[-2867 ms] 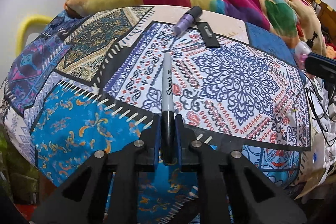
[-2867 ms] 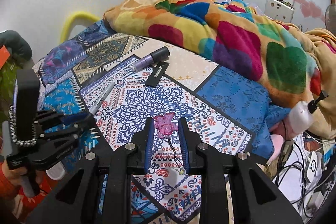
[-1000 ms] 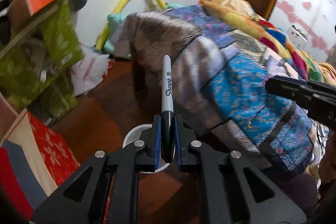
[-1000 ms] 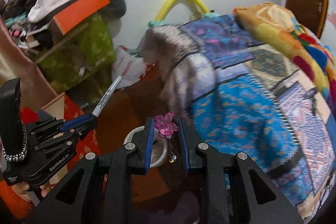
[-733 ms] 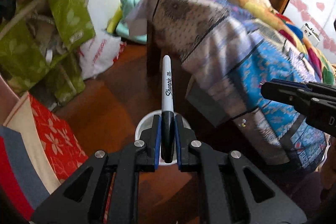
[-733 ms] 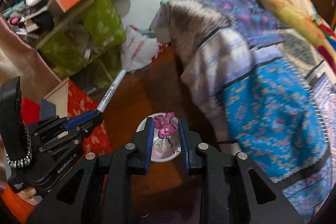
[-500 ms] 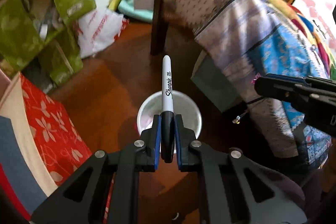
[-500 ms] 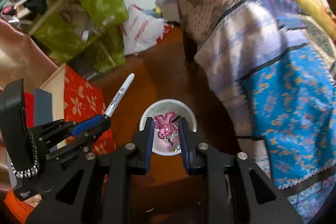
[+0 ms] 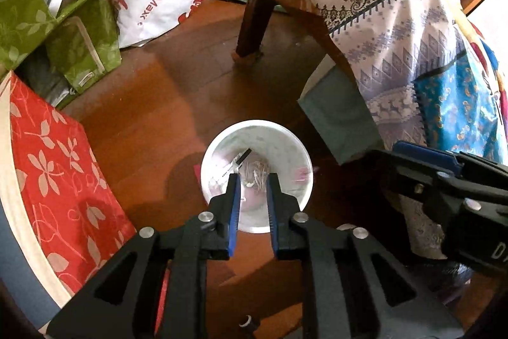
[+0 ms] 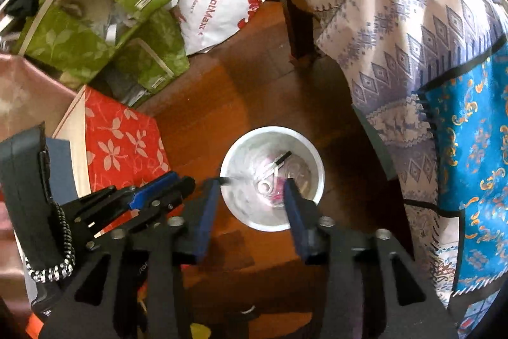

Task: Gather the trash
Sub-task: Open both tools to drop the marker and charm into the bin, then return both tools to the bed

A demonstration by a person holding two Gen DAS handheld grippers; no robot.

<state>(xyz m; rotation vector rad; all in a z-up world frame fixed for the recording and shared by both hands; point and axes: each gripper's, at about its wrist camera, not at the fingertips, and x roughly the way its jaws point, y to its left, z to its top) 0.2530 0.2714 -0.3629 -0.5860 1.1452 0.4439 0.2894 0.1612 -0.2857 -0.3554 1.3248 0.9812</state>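
Note:
A white round bin [image 9: 219, 154] stands on the wooden floor, straight below both grippers. My left gripper [image 9: 253, 178] hangs over its mouth, its jaws opening a little with nothing between them. The black-and-white marker [image 9: 245, 154] lies inside the bin among other scraps. In the right wrist view my right gripper [image 10: 252, 183] is over the same bin [image 10: 319, 177], jaws opening wide and empty. The marker [image 10: 277, 162] and a pink trinket [image 10: 277, 194] lie at the bottom. The left gripper [image 10: 184, 183] shows at the left there, and the right gripper [image 9: 397, 151] at the right in the left wrist view.
A dark wooden bed leg [image 9: 254, 8] and a hanging patterned bedspread [image 9: 397, 37] stand right of the bin. A red floral box [image 9: 54, 173] lies left of it. Green bags [image 9: 31, 5] and a white plastic bag [image 9: 152, 8] crowd the far left.
Both grippers sank over the bin. The marker left the left jaws and the pink trinket left the right jaws; both now lie in the bin. Both pairs of jaws parted.

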